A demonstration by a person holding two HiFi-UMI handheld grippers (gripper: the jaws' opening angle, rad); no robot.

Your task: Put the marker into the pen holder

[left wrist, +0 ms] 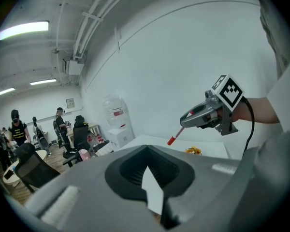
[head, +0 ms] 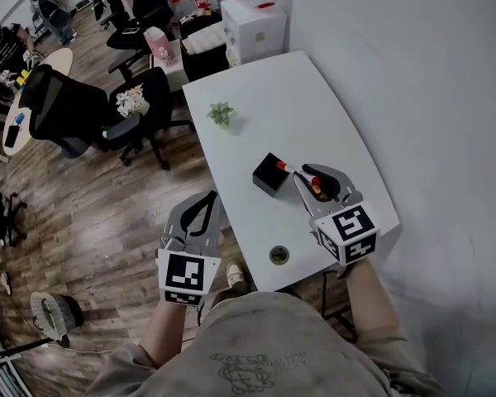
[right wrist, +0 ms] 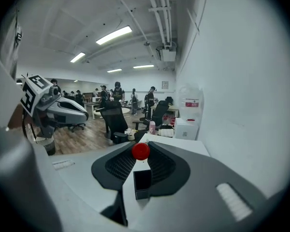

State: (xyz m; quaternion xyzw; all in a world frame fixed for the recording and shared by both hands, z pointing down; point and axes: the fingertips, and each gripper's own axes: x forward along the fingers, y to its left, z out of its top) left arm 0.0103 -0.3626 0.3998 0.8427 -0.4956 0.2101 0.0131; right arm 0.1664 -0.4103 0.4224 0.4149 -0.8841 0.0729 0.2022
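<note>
While the holder (right wrist: 142, 181) stands open-topped on the table (head: 256, 98), the right gripper (head: 304, 176) pinches the red-capped marker (right wrist: 140, 151) just above it, and the left gripper (left wrist: 147, 151) has its jaws together, empty.

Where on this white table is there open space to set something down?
Free: the far half of the table between plant and wall, and the strip between pen holder and cable hole. Crowded: around the pen holder, where the right gripper holds the marker.
</note>
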